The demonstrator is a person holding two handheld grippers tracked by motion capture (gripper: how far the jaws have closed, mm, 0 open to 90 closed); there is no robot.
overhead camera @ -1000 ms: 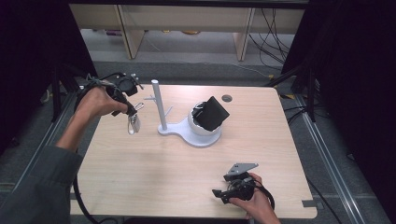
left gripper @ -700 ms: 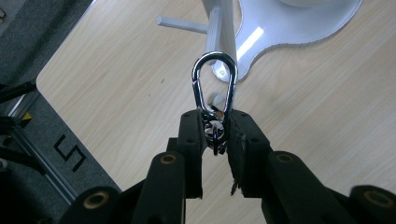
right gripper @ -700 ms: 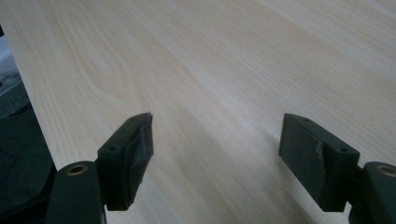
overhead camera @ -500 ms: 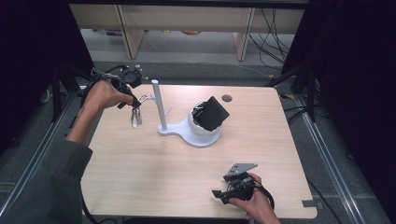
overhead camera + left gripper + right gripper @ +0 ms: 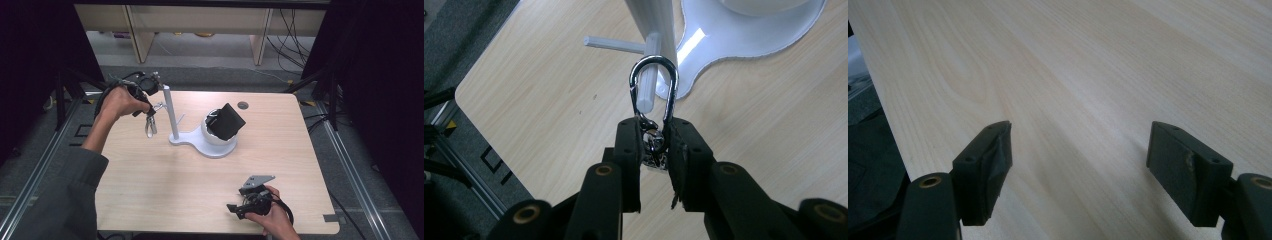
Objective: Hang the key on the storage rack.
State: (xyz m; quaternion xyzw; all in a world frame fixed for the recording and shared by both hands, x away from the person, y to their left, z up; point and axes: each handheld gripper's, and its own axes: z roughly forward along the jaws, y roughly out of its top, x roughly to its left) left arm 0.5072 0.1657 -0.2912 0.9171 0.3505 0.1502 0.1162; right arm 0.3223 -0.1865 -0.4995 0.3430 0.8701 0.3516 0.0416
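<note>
My left gripper [image 5: 654, 134] is shut on the swivel end of a silver snap hook [image 5: 654, 82], whose loop points away from the jaws. The loop sits right at the tip of a short white peg [image 5: 647, 85] that sticks out of the white post [image 5: 655, 20]; I cannot tell whether the peg is inside the loop. From above, the left gripper [image 5: 150, 110] hangs the snap hook [image 5: 149, 126] just left of the post [image 5: 169, 112]. My right gripper [image 5: 235, 209] rests near the table's front edge, open, with bare wood between its jaws [image 5: 1080, 150].
The post rises from a white base [image 5: 186, 140] that also carries a white dome with a black box-like object [image 5: 228, 121] on it. A small round hole [image 5: 243, 105] lies near the table's far edge. Metal rails run along both sides of the table.
My left hand has carried the snap hook rightward, from the table's left edge up to the post. The right hand has stayed put.
</note>
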